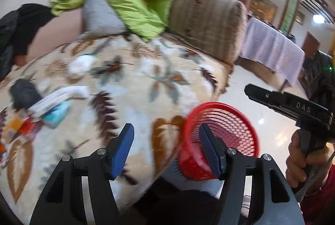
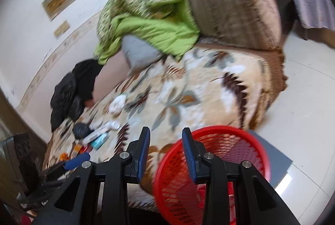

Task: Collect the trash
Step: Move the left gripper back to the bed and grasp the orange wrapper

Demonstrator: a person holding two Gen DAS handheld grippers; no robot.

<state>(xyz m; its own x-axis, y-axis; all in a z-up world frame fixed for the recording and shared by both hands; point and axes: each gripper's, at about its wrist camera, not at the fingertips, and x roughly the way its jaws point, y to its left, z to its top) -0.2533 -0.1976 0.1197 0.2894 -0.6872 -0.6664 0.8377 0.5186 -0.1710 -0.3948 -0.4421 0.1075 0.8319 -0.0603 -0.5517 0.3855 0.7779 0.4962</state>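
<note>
Beside the front edge of the leaf-print blanket (image 2: 188, 86): a round red mesh plastic basket (image 2: 211, 174) on the floor. Near the blanket's left edge: a blurry trash pile (image 2: 94, 139). Left gripper (image 1: 165, 151) spread wide, empty. Right gripper (image 2: 166, 153) also spread, empty.

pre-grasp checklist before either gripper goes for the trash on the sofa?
1. Left gripper open, empty: ok.
2. Right gripper open, empty: ok.
3. Red plastic mesh basket upright beside the sofa, mouth unobstructed: ok.
4. Pile of small wrappers and packets on the leaf-patterned blanket in view, away from both grippers: ok.
5. Single target picked out: cannot tell, frames blurred.
6. Basket contents: cannot tell.
</note>
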